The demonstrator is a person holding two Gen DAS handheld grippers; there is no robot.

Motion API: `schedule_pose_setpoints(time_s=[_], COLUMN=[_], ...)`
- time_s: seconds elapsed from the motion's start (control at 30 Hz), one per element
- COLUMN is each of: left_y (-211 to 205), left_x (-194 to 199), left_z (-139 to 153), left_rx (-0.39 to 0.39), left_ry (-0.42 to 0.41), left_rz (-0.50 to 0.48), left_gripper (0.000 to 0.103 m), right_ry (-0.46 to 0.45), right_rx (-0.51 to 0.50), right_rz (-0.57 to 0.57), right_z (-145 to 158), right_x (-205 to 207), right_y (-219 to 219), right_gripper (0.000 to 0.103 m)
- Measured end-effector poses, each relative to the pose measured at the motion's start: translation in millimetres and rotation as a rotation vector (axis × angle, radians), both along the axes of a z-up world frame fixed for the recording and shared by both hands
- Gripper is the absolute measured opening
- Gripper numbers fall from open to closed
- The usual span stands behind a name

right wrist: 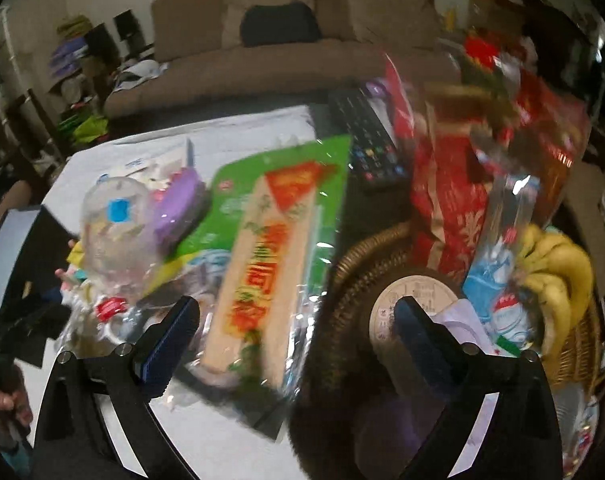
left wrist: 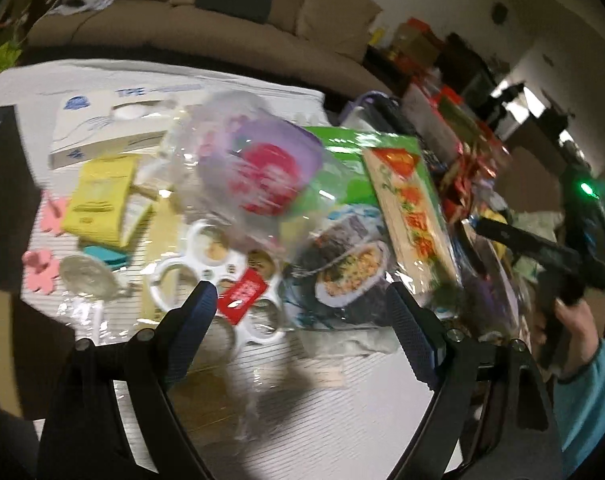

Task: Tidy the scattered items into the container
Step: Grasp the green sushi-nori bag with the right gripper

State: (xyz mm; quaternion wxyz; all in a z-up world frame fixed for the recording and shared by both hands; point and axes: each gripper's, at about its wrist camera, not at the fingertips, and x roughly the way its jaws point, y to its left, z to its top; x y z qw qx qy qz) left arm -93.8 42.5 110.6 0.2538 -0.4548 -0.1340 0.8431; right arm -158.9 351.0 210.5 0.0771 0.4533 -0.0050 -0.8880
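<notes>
My left gripper (left wrist: 298, 300) hangs open above a white table (left wrist: 334, 396), with nothing between its fingers. Beyond its tips lie a white plastic ring mould (left wrist: 206, 264), a clear bag with purple and pink lids (left wrist: 258, 168) and a green wrapped bamboo-mat package (left wrist: 406, 208). My right gripper (right wrist: 296, 312) is open and empty too. It hovers over the near end of that green package (right wrist: 262, 248) and the rim of a wicker basket (right wrist: 358, 272). The basket holds bananas (right wrist: 558, 280), red packets (right wrist: 446, 208) and a round disc (right wrist: 414, 296). Both views are blurred.
A yellow box (left wrist: 102, 200), a white glove box (left wrist: 110, 128) and pink flower shapes (left wrist: 42, 268) lie at the table's left. A black remote (right wrist: 370, 140) sits behind the package. A hand in a teal sleeve (left wrist: 582, 344) shows at the right. A brown sofa (right wrist: 286, 52) stands behind.
</notes>
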Motion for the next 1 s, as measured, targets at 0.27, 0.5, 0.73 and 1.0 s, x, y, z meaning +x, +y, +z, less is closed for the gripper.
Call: schedule_pose_setpoints(time_s=[0.27, 0.5, 0.73, 1.0], left_y=[21.3, 24.1, 22.3, 16.4], left_x=[4.9, -2.9, -3.7, -6.0], left_z=[-14.0, -30.6, -43.1, -46.1], left_rx=[-0.041, -0.054, -0.084, -0.088], left_ry=[0.0, -0.056, -0.079, -0.085], left_rz=[-0.059, -0.067, -0.064, -0.066], left_gripper=[0.082, 0.082, 0.082, 0.082], right_ry=[-0.069, -0.118, -0.196, -0.271], right_rx=[-0.041, -0.081, -0.455, -0.551], right_rz=[-0.02, -0.033, 0.001, 0.069], right_z=[-36.5, -44.9, -48.2, -72.9], right_x=[-32.8, -42.8, -16.0, -14.5], right_y=[-9.2, -10.1, 14.1, -13.6], right_gripper=[0.087, 0.027, 0.027, 0.05])
